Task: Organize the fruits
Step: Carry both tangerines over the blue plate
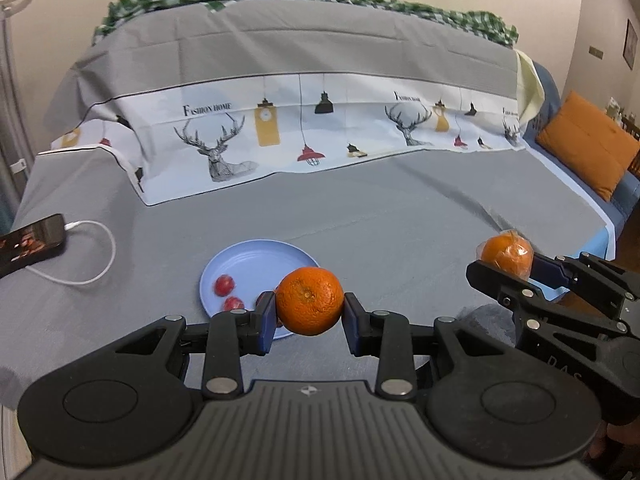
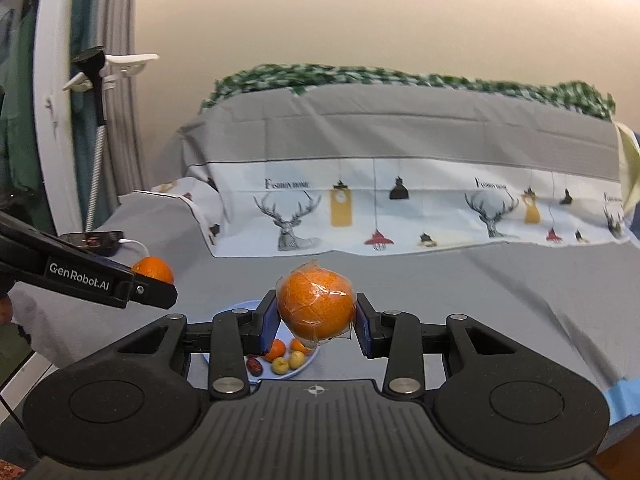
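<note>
Two oranges in the air, one per gripper, both hanging over the grey-sheeted bed.

The left gripper (image 1: 309, 307) is clamping a bare orange (image 1: 309, 301) in its fingers above the blue plate (image 1: 248, 258); the right gripper (image 2: 316, 311) is pinching a plastic-wrapped orange (image 2: 316, 307). Best to lower each slowly and let go only at the plate, since round fruit rolls. The plate is carrying small red fruits (image 1: 224, 285) on the left, plus small orange and yellow-green ones (image 2: 289, 361).
</note>
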The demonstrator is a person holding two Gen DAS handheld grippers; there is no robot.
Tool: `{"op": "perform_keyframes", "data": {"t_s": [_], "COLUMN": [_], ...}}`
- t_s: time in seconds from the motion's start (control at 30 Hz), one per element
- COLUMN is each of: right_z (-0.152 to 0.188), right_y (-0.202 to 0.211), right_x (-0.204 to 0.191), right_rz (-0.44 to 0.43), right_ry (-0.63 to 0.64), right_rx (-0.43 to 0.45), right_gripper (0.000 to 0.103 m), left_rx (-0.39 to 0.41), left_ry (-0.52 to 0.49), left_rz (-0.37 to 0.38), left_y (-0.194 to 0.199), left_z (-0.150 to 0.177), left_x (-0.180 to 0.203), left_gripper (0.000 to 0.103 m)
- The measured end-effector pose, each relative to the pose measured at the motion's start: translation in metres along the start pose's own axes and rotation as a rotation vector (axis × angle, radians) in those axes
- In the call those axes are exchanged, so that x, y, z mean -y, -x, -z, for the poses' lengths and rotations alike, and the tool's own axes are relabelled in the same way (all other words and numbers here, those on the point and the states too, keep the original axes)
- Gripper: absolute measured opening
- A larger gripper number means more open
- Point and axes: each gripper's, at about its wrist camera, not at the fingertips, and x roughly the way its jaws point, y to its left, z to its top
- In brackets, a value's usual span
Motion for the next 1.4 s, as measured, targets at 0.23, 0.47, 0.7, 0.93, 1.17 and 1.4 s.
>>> {"op": "perform_keyframes", "data": {"t_s": [0.23,0.47,0.7,0.93,1.17,1.4], "right_z": [-0.001,-0.002,-0.001,0.002,0.008,0.014], "right_y": [0.019,0.028,0.029,0.020,0.002,-0.025], "right_x": [-0.017,-0.027,-0.034,-0.041,-0.046,-0.044], "right_rz": [-0.022,-0.042,-0.066,-0.096,-0.111,-0.112], "right_ry": [0.041,0.062,0.076,0.090,0.090,0.079], "right_rx": [0.034,0.050,0.049,0.021,-0.033,-0.105], "right_gripper": [0.040,0.040,0.040,0.040,0.040,0.040], "left_rx": [0.038,0.057,0.067,0.062,0.030,-0.029], "left_ry": [0.033,0.069,0.112,0.136,0.157,0.170], "left_rz": [-0.009,-0.023,-0.062,-0.092,-0.109,-0.109], "left_y": [0.028,0.045,0.053,0.055,0.040,0.009], "left_z": [0.014,0.021,0.026,0.031,0.034,0.033], "left_x": [-0.005,-0.011,-0.022,-0.032,-0.043,-0.054], "left_gripper": [0.038,0.038,0.038,0.038,0.038,0.038]}}
